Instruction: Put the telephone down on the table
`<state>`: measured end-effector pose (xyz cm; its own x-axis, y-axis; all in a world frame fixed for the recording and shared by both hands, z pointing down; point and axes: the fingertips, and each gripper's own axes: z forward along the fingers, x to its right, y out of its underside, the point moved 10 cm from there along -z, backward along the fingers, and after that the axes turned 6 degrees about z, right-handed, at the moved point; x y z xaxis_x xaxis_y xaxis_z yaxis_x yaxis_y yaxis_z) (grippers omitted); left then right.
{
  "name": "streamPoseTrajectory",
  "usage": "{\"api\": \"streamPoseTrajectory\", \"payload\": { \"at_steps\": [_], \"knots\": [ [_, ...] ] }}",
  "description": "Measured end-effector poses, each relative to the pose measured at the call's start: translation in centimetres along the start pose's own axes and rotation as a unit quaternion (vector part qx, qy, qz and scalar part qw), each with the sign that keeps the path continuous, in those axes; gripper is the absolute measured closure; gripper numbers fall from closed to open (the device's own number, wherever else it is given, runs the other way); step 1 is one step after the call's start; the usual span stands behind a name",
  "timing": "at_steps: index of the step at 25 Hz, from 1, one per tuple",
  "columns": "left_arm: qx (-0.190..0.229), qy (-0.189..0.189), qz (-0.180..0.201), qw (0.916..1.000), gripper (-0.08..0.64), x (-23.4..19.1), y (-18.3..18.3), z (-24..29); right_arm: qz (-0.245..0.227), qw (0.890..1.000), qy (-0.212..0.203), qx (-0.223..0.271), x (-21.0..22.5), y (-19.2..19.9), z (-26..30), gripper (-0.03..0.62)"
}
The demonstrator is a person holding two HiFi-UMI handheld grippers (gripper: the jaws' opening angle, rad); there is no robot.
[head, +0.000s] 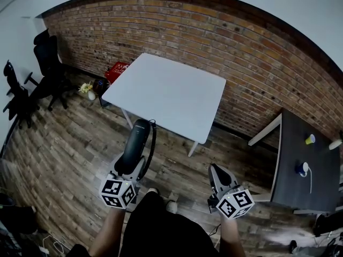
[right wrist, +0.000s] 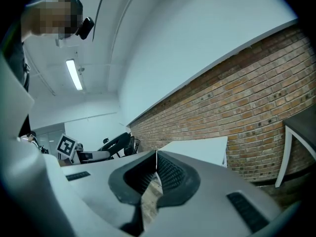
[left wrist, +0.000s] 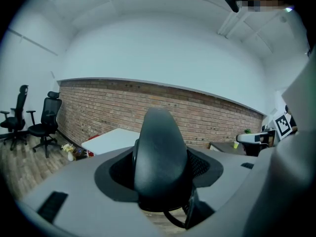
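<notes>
A black telephone handset [head: 136, 142] with a curled cord is held up over the wooden floor, just short of the near edge of the white table [head: 171, 95]. My left gripper [head: 130, 166] is shut on its lower end. In the left gripper view the handset [left wrist: 160, 152] fills the gap between the jaws, with the table [left wrist: 111, 139] beyond it. My right gripper [head: 215, 170] hangs to the right at the same height, shut with nothing in it. Its fingertips [right wrist: 157, 156] meet in the right gripper view, where the table [right wrist: 197, 149] lies ahead.
A brick wall runs behind the table. Black office chairs [head: 48, 63] stand at the left, with a red crate [head: 118, 71] and a small vase of flowers [head: 87, 89] by the table's far left corner. A dark desk [head: 303, 189] at the right carries a yellow cup [head: 310, 139].
</notes>
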<state>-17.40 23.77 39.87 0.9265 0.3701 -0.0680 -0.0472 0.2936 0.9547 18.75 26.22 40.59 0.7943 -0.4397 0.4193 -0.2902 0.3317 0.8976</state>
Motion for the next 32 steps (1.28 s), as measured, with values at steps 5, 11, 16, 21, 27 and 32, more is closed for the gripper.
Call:
{"api": "streamPoseTrajectory", "payload": {
  "at_steps": [5, 11, 16, 21, 27, 32],
  "knots": [
    [0.0, 0.001, 0.004, 1.0, 0.285, 0.5, -0.8, 1.2, 0.008, 1.0, -0.007, 0.009, 0.9, -0.6, 0.3, 0.571],
    [-0.006, 0.009, 0.01, 0.9999, 0.285, -0.2, -1.2, 3.3, 0.017, 1.0, 0.001, 0.009, 2.0, -0.5, 1.9, 0.57],
    [-0.013, 0.018, 0.013, 0.9997, 0.285, -1.8, -1.6, 6.2, 0.017, 1.0, 0.007, 0.003, 2.6, -0.9, 4.6, 0.571],
    [-0.017, 0.032, 0.009, 0.9993, 0.285, -4.2, -2.2, 10.2, 0.015, 1.0, 0.02, 0.005, 3.8, -2.1, 8.4, 0.57],
    [-0.021, 0.057, 0.007, 0.9981, 0.285, -7.4, -3.8, 15.8, 0.011, 0.999, 0.038, 0.003, 4.6, -3.7, 13.6, 0.571],
    [-0.027, 0.087, 0.014, 0.9957, 0.285, -10.3, -5.3, 20.4, 0.01, 0.998, 0.059, 0.012, 4.9, -5.2, 17.9, 0.571]
  ]
}}
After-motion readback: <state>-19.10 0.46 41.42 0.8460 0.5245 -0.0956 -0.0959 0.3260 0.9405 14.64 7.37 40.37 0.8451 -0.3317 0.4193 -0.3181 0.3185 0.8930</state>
